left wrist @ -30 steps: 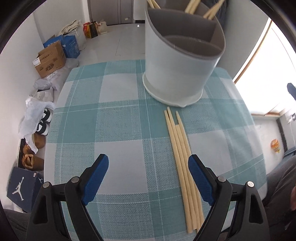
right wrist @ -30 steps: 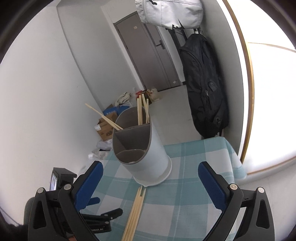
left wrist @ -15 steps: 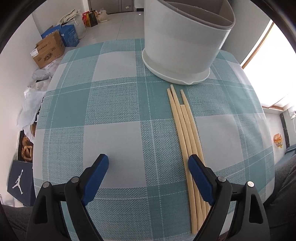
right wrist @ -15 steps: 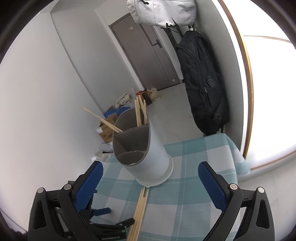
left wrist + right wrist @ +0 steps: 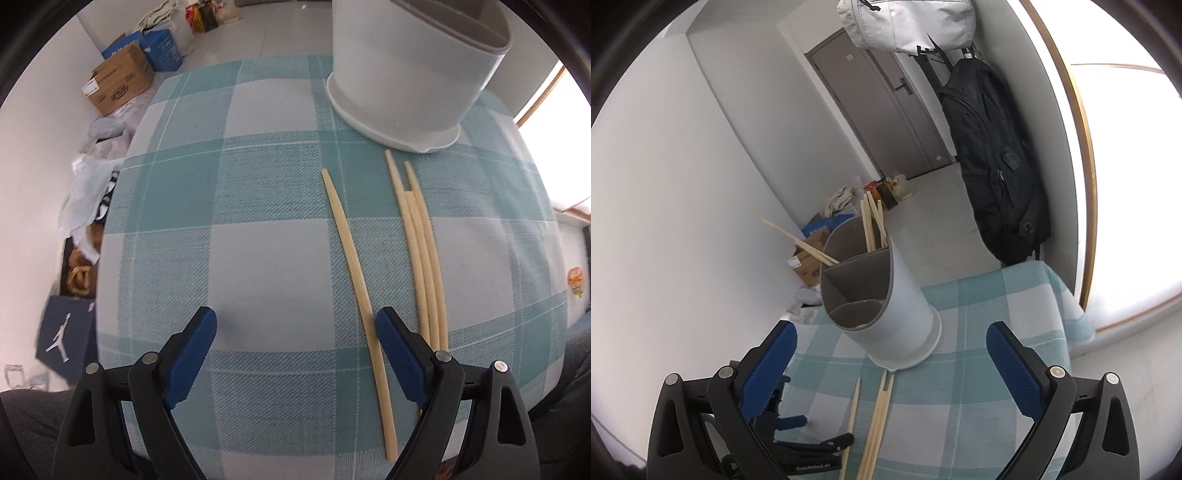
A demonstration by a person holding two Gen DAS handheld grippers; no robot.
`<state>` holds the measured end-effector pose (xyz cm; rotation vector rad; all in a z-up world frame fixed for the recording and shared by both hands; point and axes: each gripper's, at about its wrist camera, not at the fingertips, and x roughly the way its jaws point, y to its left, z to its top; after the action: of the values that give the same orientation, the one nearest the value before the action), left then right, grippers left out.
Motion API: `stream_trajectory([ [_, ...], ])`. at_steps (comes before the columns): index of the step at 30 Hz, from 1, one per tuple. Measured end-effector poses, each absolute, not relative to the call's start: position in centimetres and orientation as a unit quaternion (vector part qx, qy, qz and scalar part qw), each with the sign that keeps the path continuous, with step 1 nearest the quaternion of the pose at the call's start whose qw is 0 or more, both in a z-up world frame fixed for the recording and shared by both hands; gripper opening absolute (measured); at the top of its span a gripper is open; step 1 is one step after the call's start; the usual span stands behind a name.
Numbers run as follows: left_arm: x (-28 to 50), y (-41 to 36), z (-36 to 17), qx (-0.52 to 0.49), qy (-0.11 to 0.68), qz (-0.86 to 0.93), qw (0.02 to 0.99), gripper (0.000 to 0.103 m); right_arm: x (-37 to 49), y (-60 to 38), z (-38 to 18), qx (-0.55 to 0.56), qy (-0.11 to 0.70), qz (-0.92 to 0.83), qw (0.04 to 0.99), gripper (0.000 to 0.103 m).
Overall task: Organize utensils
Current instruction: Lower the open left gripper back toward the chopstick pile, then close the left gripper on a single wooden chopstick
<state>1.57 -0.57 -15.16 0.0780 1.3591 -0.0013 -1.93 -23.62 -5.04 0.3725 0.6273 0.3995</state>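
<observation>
A white utensil holder (image 5: pixel 413 70) with grey dividers stands at the far side of the checked tablecloth (image 5: pixel 258 229). One chopstick (image 5: pixel 354 258) lies apart on the cloth, its near part between my open left gripper's (image 5: pixel 295 339) fingers, close to the right finger. Three more chopsticks (image 5: pixel 424 254) lie together just right of it. In the right wrist view my right gripper (image 5: pixel 890 350) is open and empty, held above the table, facing the holder (image 5: pixel 886 295), which has several chopsticks (image 5: pixel 873 225) in its back compartments. The left gripper (image 5: pixel 798 439) shows low at the left.
Cardboard boxes (image 5: pixel 118 83), bags and a Jordan bag (image 5: pixel 64 341) lie on the floor left of the table. A black backpack (image 5: pixel 993 162) hangs by the window on the right. My knees are at the table's near edge.
One chopstick now lies apart to the left of the bundle, between my left gripper's fingers. The left gripper has moved forward and down, right finger between it and the rest. The right gripper barely moved.
</observation>
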Motion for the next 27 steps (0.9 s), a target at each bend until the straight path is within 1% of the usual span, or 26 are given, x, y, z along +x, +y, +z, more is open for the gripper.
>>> stream_trajectory([
  [2,1.9,-1.3,-14.6,0.056,0.62,-0.002,0.782,0.085,-1.9,-23.5,-5.0,0.179,0.305,0.198,0.914,0.103],
  [7,3.5,-0.8,-14.8,0.009,0.616,-0.014,0.788,0.085,-1.9,-23.5,-5.0,0.184,0.303,0.2,0.913,0.103],
  [12,5.2,-0.7,-15.8,0.021,0.611,0.003,0.791,0.085,-1.6,-23.8,-5.3,0.192,0.31,0.198,0.91,0.103],
  [13,5.5,-0.6,-15.8,0.017,0.606,0.0,0.795,0.082,-1.5,-23.9,-5.4,0.192,0.312,0.197,0.909,0.103],
  [14,5.8,-0.5,-15.8,0.012,0.603,-0.005,0.797,0.075,-1.5,-23.9,-5.4,0.193,0.313,0.196,0.909,0.103],
  [15,6.1,-0.5,-15.6,0.009,0.601,-0.01,0.799,0.063,-1.5,-24.0,-5.5,0.193,0.314,0.195,0.909,0.103],
  [16,6.1,-0.4,-15.2,0.006,0.598,-0.017,0.801,0.057,-1.4,-24.0,-5.5,0.193,0.315,0.194,0.909,0.103],
  [18,6.4,-0.6,-14.9,0.014,0.59,-0.03,0.807,0.026,-1.3,-24.0,-5.6,0.194,0.318,0.192,0.908,0.103],
  [21,6.6,-1.0,-14.8,0.018,0.585,-0.048,0.809,0.007,-1.0,-23.9,-5.9,0.195,0.327,0.192,0.905,0.103],
  [23,6.5,-0.6,-14.8,0.006,0.582,-0.053,0.811,0.003,-0.8,-23.6,-6.2,0.192,0.334,0.192,0.903,0.103],
  [27,6.2,0.4,-14.6,-0.03,0.571,-0.068,0.818,0.001,-0.6,-22.7,-6.8,0.174,0.351,0.193,0.9,0.103],
])
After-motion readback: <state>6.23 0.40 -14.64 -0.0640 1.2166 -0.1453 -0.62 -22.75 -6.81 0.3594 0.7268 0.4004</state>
